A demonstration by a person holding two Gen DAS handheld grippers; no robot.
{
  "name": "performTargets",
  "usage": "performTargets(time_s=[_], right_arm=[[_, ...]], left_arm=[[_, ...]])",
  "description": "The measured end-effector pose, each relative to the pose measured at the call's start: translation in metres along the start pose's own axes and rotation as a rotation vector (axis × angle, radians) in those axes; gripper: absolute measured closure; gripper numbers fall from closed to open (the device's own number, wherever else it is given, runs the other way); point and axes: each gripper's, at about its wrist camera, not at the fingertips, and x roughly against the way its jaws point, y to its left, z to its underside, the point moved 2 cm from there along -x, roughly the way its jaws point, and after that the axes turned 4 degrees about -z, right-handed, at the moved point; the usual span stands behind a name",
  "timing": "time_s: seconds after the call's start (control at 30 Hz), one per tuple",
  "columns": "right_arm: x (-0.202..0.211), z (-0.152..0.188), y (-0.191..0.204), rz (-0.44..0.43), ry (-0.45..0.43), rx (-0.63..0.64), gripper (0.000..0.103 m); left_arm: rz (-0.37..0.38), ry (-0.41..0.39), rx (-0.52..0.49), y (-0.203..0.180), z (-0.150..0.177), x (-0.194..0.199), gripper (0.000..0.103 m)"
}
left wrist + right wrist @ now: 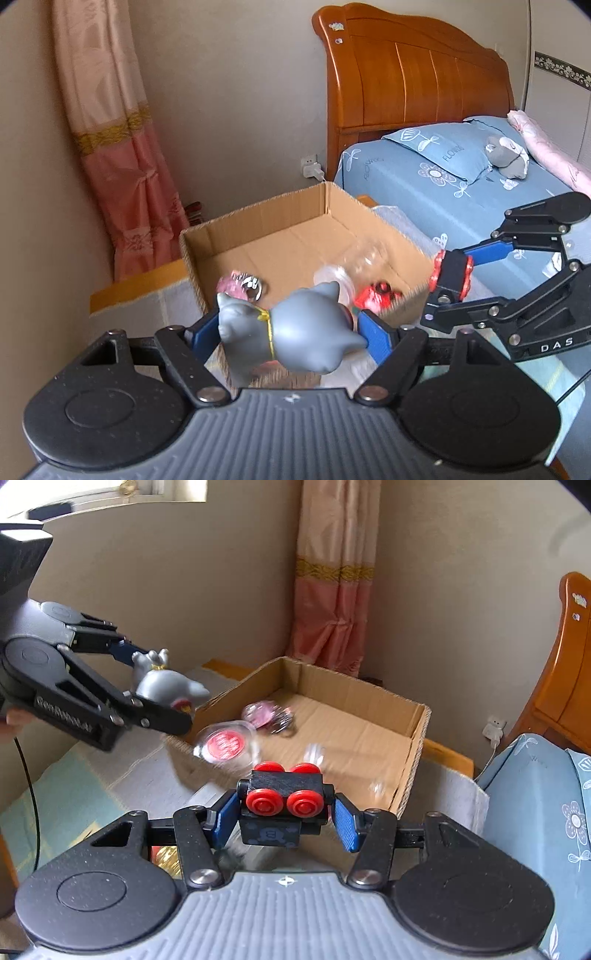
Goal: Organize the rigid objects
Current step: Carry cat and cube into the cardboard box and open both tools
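In the left wrist view the left gripper sits low in the centre, its blue fingers clamped on a grey cat figure with a yellow collar, held in front of the near wall of the box. The box fills the middle of the frame, open at the top. On its floor lie a pink item, a clear jar on its side and a red toy.

In the right wrist view the right gripper is at lower centre, closed on a black block with red wheels, near the box's front edge. The bed lies at the right of the left view, the curtain at upper left.
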Motion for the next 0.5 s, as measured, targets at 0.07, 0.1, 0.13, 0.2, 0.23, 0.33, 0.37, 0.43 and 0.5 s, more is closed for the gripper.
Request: performTargets(time_s=[0.07,0.1,0.13,0.2,0.23,0.33,0.37,0.43,0.5], right_arm=[[-0.008,-0.011,-0.011,0.006,0.001,-0.014,0.043],[-0.012,-0.015,-0.015,0.01,0.001,-0.022,0.043],[-0.015,-0.019,-0.02,0.014,-0.001,-0.028,0.043],[-0.023,-0.027,-0.03,0.028,0.004,-0.051,0.043],[-0.028,-0.03,-0.034,0.032,0.007,-0.059,0.043],[-0.039,-0.036,-0.044,0.051,0.014,-0.078,0.043],[-0.042,-0.038,-0.047,0.052,0.015,-0.086,0.043],[-0.047,-0.039,-0.051,0.054,0.021,-0.097,0.043],[-0.051,-0.041,-0.053,0.058,0.027,-0.099,0.043]], left_arm=[[-0.005,-0.001,0.008,0.001,-0.01,-0.014,0.025],[-0.005,0.002,0.004,0.001,-0.015,-0.021,0.025],[-0.011,0.007,0.008,0.001,-0.019,-0.029,0.025],[-0.008,0.017,0.014,0.001,-0.026,-0.041,0.025],[-0.008,0.016,0.022,0.002,-0.03,-0.048,0.025],[-0.035,0.0,0.047,0.003,-0.036,-0.061,0.018],[-0.049,-0.002,0.05,0.005,-0.037,-0.065,0.014],[-0.075,-0.01,0.06,0.007,-0.037,-0.069,0.007],[-0.063,-0.001,0.071,0.009,-0.035,-0.069,0.007]])
